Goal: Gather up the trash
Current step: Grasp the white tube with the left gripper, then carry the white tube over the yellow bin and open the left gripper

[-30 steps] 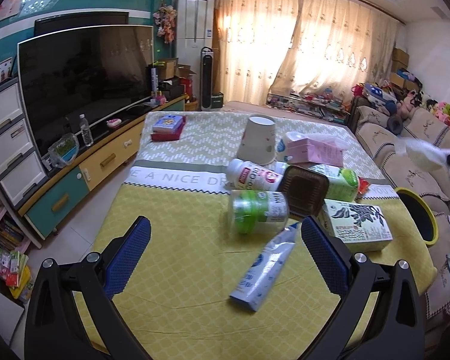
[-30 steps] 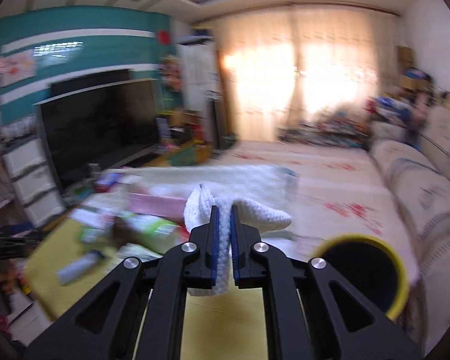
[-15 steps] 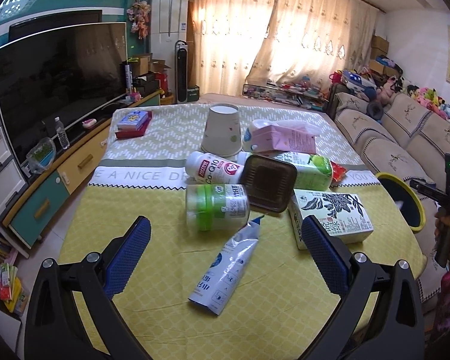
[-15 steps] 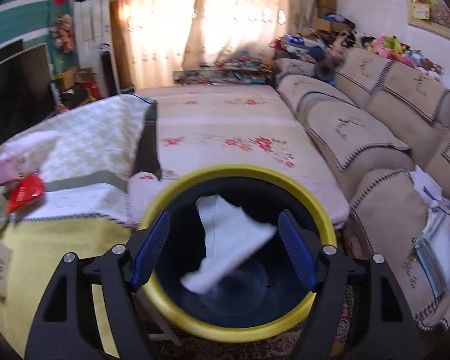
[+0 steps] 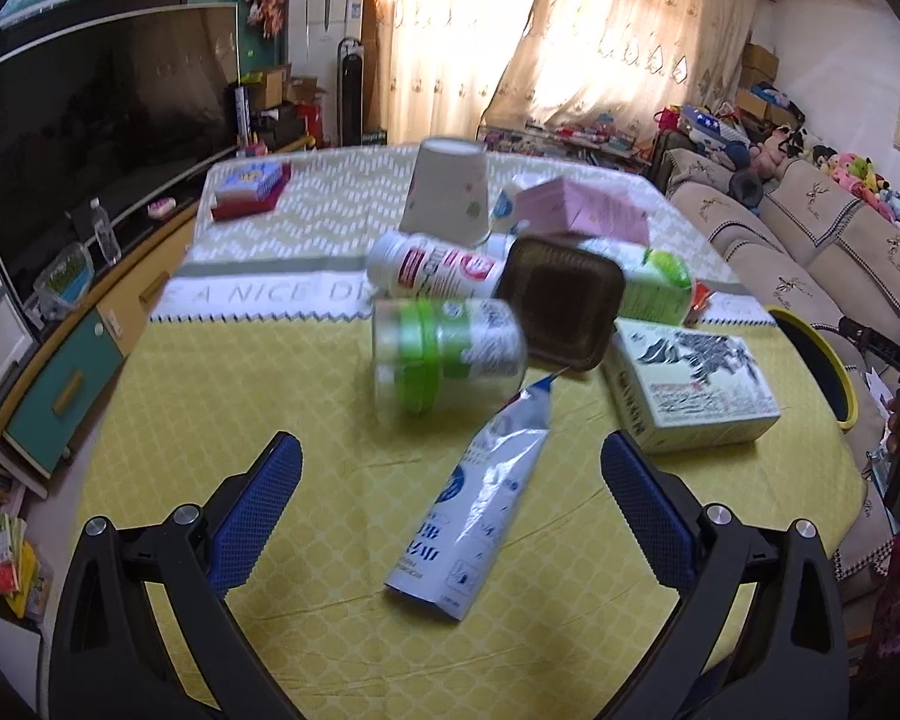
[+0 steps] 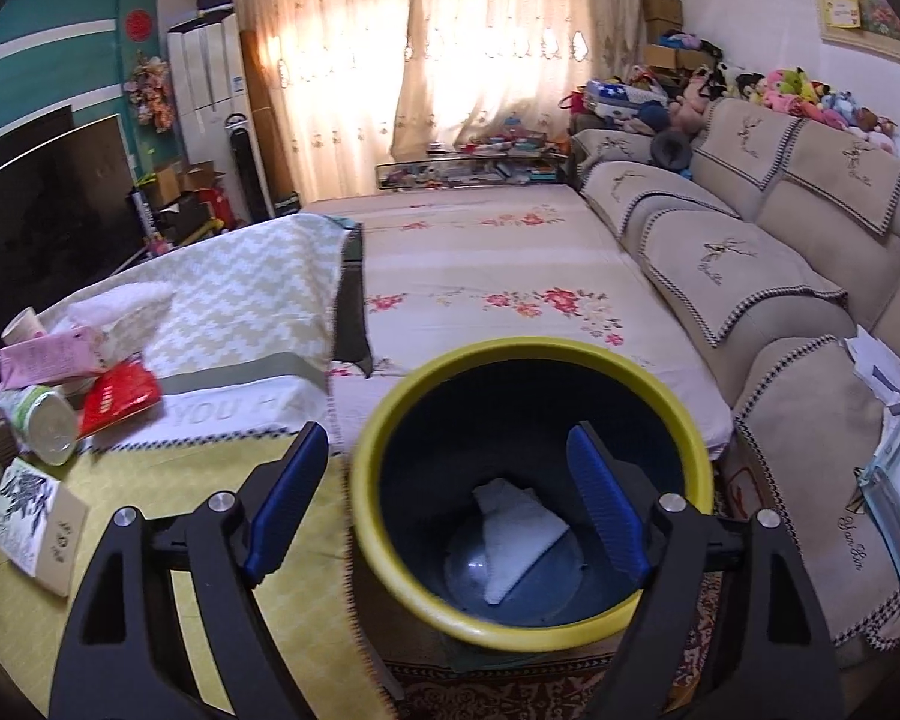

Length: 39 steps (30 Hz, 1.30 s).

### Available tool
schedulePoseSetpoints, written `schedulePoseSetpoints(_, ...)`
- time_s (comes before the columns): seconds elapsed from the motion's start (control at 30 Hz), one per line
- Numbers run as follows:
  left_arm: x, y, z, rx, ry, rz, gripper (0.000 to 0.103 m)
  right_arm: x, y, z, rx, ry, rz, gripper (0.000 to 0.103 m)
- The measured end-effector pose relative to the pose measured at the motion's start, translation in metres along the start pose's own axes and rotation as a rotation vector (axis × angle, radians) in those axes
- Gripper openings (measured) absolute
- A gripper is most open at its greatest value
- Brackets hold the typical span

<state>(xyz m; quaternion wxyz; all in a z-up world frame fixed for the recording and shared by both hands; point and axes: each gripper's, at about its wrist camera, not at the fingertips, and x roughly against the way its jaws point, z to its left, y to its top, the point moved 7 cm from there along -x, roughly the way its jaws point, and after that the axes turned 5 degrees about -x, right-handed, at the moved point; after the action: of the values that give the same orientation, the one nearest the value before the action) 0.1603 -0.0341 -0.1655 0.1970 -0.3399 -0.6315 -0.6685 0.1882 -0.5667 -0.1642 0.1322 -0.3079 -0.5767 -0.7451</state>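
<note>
My left gripper [image 5: 450, 498] is open and empty, low over the yellow tablecloth [image 5: 222, 396], with a flat silver-blue pouch [image 5: 477, 498] between its fingers. Beyond lie a green-lidded jar [image 5: 444, 354], a white bottle [image 5: 435, 267], a brown tray [image 5: 561, 306], a printed box [image 5: 690, 384], a paper cup [image 5: 447, 189] and a pink pack [image 5: 582, 210]. My right gripper [image 6: 450, 510] is open and empty above the yellow-rimmed bin [image 6: 390, 420]. A white tissue [image 6: 519, 534] lies on the bin's bottom.
The bin [image 5: 822, 354] stands off the table's right edge beside the beige sofa [image 6: 780, 252]. A TV [image 5: 90, 120] and cabinet are at the left. A red packet [image 6: 120, 396] and a green carton [image 6: 42, 426] lie near the table's right end.
My right gripper swung over the bin, opened and let the white tissue drop; it now lies on the bin's bottom. My left gripper moved closer to the trash on the table.
</note>
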Motion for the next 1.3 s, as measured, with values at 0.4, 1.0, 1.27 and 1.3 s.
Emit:
schedulePoseSetpoints(0.4, -0.035, -0.019, -0.014, -0.072, -0.034, 0.101, 0.067, -0.002, -0.005, 0.026, 0.028, 0.059, 0.017, 0.078)
schedulePoseSetpoints(1.0, -0.009, -0.020, -0.042, -0.174, -0.070, 0.097, 0.031, 0.004, -0.006, 0.014, -0.014, 0.086, 0.006, 0.078)
schedulePoseSetpoints(1.27, 0.031, 0.008, -0.082, -0.248, -0.141, 0.014, 0.031, 0.006, -0.008, 0.005, -0.040, 0.097, 0.001, 0.078)
schedulePoseSetpoints(1.3, 0.032, 0.013, -0.088, -0.258, -0.151, 0.003, 0.031, 0.008, -0.007, 0.002, -0.043, 0.093, -0.005, 0.078)
